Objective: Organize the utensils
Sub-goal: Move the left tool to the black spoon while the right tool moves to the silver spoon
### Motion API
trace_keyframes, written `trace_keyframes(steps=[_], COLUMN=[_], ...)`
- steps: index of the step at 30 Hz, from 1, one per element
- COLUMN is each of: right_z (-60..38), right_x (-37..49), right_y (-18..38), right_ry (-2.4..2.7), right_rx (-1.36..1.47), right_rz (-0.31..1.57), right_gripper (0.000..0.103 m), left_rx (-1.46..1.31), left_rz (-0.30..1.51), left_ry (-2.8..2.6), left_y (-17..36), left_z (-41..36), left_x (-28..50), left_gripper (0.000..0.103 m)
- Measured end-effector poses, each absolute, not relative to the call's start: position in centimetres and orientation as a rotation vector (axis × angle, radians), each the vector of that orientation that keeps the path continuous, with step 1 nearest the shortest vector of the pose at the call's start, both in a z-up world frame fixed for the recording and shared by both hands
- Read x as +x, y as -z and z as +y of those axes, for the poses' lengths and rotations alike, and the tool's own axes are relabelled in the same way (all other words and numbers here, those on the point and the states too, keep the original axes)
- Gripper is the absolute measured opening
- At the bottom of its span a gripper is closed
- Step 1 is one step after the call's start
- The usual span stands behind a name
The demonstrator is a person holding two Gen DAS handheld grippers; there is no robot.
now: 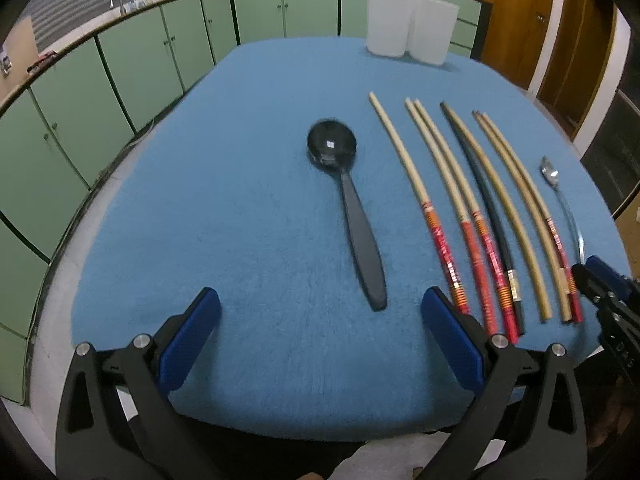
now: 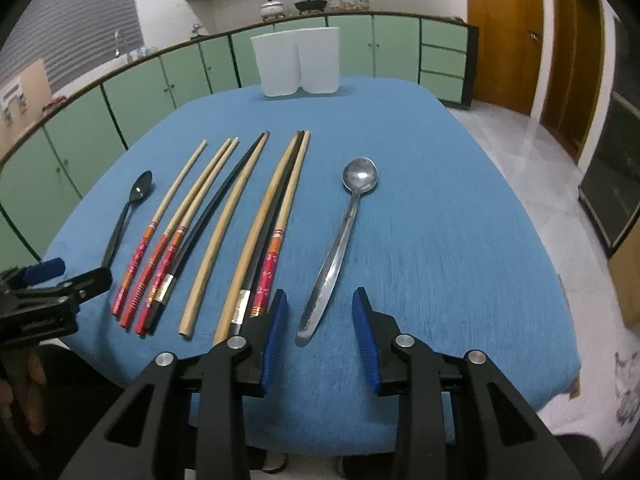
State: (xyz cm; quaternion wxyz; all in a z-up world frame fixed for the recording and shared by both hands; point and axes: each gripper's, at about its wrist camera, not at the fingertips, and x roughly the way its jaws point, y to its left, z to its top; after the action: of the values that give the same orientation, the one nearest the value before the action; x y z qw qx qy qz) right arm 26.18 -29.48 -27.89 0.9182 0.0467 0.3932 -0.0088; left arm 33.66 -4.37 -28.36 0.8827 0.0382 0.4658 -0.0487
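Both blue-padded grippers, left (image 1: 320,334) and right (image 2: 318,336), are held agape (empty); long steel spoon (image 2: 340,240) at 12 o'clock may be nudged into neighbouring bamboo chopsticks (image 2: 256,236).

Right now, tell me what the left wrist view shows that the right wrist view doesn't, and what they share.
Only the left wrist view: the open left gripper hovering behind the black plastic spoon's handle, which lies fully uncovered.

Only the right wrist view: the open right gripper straddling the handle end of the silver metal spoon, seen whole.

Both: the row of wooden chopsticks on the blue tablecloth, and the two white plastic containers at the far edge.
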Motion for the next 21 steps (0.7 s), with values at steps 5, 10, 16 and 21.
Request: trace_keyframes(steps=[5, 10, 16, 21], right_z=[-30.8, -31.1, -31.7, -31.7], right_x=[26.2, 26.3, 26.2, 25.7], right_y=[27.9, 27.8, 26.9, 25.4], right_ry=[0.027, 0.020, 0.012, 0.008], right_rx=[0.109, 0.129, 0.159, 0.153], right_rz=[0.804, 0.799, 0.787, 0.758], right_gripper=[0.013, 0.012, 0.010, 0.010], left_rx=[0.068, 0.068, 0.042, 0.029], left_rz=[0.898, 0.847, 0.865, 0.861], left_ry=[0.087, 0.120, 0.171, 0.184], left_y=[28.3, 27.9, 27.2, 26.2], left_z=[-4.8, -5.2, -5.6, -5.6], left_x=[33.1, 32.1, 33.1, 33.5], left_gripper=[0.097, 0.066, 0.029, 0.021])
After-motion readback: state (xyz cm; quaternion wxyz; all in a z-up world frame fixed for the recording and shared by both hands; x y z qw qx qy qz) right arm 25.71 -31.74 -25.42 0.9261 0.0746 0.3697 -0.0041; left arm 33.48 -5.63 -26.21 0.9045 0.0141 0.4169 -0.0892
